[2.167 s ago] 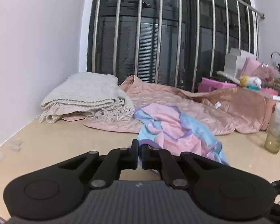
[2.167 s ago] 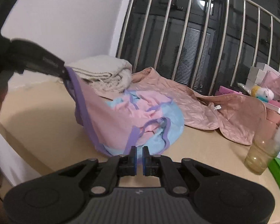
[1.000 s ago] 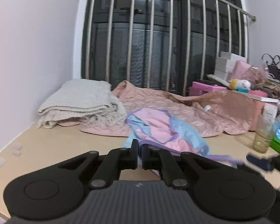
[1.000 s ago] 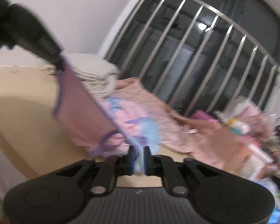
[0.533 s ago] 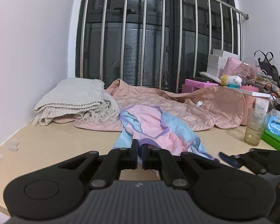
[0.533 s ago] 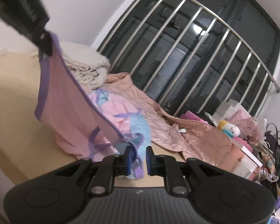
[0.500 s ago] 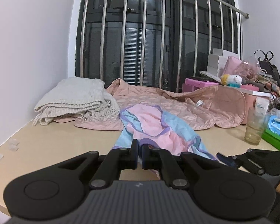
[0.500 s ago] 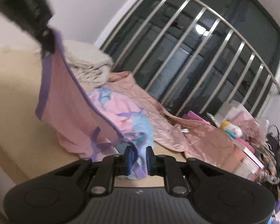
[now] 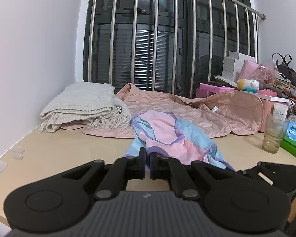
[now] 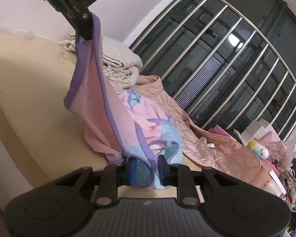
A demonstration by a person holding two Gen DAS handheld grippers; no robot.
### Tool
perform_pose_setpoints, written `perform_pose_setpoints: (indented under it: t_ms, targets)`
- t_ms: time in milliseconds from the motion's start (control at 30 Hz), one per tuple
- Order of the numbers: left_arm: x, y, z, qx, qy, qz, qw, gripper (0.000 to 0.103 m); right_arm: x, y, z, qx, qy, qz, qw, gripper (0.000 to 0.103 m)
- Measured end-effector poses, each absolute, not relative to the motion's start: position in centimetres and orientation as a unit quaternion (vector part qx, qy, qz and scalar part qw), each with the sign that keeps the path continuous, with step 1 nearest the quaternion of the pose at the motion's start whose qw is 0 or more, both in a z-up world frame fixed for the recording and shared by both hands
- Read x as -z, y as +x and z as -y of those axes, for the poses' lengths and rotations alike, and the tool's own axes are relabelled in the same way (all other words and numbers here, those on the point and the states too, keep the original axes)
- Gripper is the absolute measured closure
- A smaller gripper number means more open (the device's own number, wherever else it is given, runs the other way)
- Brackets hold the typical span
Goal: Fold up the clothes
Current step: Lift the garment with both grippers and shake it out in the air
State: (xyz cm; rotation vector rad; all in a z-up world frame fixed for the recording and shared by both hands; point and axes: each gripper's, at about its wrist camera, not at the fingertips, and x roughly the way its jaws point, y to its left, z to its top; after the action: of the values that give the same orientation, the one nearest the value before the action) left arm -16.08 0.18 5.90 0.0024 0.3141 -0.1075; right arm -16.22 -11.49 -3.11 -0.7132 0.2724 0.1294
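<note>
On my left, my left fingers [image 9: 147, 163] are clenched on the purple-bound hem of the pink and blue garment [image 9: 167, 134], holding that corner up off the beige worktop [image 9: 59, 154]; from the other camera the hem hangs from them in a slack curve. The cloth looks thin, soft and limp, with purple binding along its edges, and most of it lies rumpled on the worktop and over the edge of the quilted pink blanket [image 9: 187, 110] behind it. Farther left sits a folded cream knit throw [image 9: 81, 104] with a fringed end. To the right, my right fingers [image 10: 145, 168] are parted, a blue fold with purple trim lying between them but not pinched. I judge this to be the early spreading step: one corner lifted, the second not yet secured. Next I would close the right fingers on that trim and draw the two corners apart to flatten the cloth. At far right stands a clear tumbler [image 9: 274, 134], near enough to mind.
</note>
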Motion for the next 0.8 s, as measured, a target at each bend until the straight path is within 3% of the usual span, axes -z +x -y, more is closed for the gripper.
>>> perform_pose_setpoints:
  t_ms: [133, 167, 200, 467, 600, 800]
  targets:
    - [-5.5, -15.9, -0.1, 0.052, 0.006, -0.160, 0.986, 0.100, 3.0, -15.9, 11.5, -0.069, -0.353, -0.136, 0.923, 0.083]
    - [-5.4, -15.8, -0.1, 0.051, 0.007, -0.162, 0.985, 0.100, 3.1, -16.0, 11.5, -0.071, -0.357, -0.137, 0.921, 0.089]
    - [-5.3, -15.8, -0.1, 0.050, 0.009, -0.163, 0.985, 0.100, 3.0, -16.1, 11.7, -0.071, -0.353, -0.134, 0.923, 0.103]
    - [-7.9, -16.1, 0.6, 0.059, 0.047, -0.110, 0.991, 0.100, -1.4, -16.6, 15.3, -0.078, -0.254, -0.113, 0.957, 0.103]
    - [-13.1, -16.9, 1.5, 0.054, 0.091, -0.034, 0.994, 0.100, -8.8, -16.9, 18.8, -0.095, -0.174, -0.091, 0.976, 0.103]
    - [-22.4, -24.3, 5.0, -0.002, 0.193, 0.154, 0.969, 0.098, -22.0, -24.6, 22.2, -0.064, -0.153, 0.105, 0.981, 0.102]
